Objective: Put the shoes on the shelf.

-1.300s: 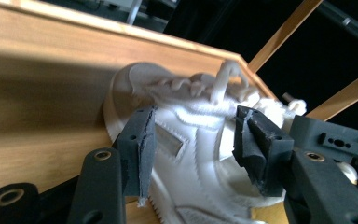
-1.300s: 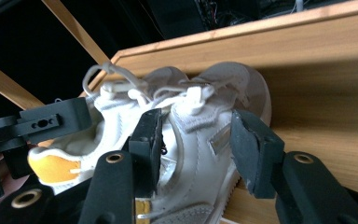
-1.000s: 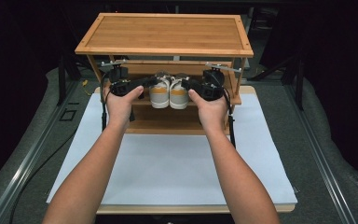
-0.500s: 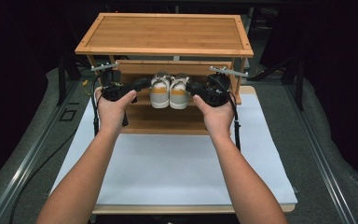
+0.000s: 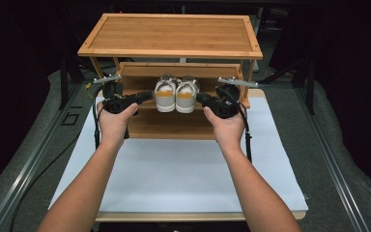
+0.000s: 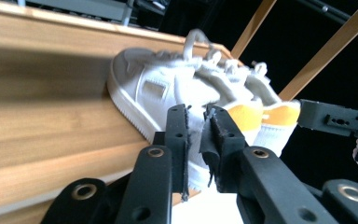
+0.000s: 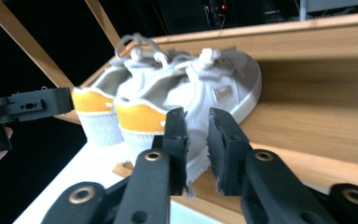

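- Shoes (image 5: 175,94) are sitting paired on the rack's (image 5: 174,36) lower shelf, heels outward for easy reach.
- Left gripper (image 5: 145,96) and right gripper (image 5: 202,98) are flanking them, jaws having just been closing, narrowly parted, gripping nothing.

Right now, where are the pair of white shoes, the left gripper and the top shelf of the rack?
pair of white shoes (image 5: 176,94), high view, on the orange heels.
left gripper (image 5: 149,96), high view, at the tips of its fingers.
top shelf (image 5: 174,35), high view, on its bare wooden board.

Bright lit table centre, dark surroundings, close wood blurred, soft focus
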Action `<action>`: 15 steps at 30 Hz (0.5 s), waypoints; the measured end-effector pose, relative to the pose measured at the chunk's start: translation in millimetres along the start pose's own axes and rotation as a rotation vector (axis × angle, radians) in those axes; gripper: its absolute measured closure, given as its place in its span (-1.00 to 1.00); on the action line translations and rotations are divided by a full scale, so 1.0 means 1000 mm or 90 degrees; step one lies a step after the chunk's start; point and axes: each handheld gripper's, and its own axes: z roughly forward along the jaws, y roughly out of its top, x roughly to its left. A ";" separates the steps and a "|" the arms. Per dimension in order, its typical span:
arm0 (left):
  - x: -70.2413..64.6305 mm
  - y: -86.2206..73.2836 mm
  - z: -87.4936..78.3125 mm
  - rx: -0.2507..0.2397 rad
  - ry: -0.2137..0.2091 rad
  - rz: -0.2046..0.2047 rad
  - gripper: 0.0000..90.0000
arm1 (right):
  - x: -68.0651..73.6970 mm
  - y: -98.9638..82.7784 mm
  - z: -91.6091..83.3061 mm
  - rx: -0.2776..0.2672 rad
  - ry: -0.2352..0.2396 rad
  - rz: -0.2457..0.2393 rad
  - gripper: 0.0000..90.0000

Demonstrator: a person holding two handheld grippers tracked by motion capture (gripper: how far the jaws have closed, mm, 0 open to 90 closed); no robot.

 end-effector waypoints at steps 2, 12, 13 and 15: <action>0.000 -0.002 0.001 0.004 0.000 0.001 0.84 | -0.001 -0.003 0.002 0.000 0.003 0.000 0.82; 0.001 -0.008 0.008 0.007 0.000 -0.002 0.94 | -0.007 -0.013 0.010 0.012 -0.001 0.012 0.95; 0.002 -0.009 0.009 0.008 0.003 -0.004 0.94 | -0.007 -0.014 0.011 0.011 0.004 0.015 0.95; 0.003 -0.010 0.010 0.007 0.004 -0.006 0.95 | -0.007 -0.015 0.013 0.007 0.004 0.017 0.95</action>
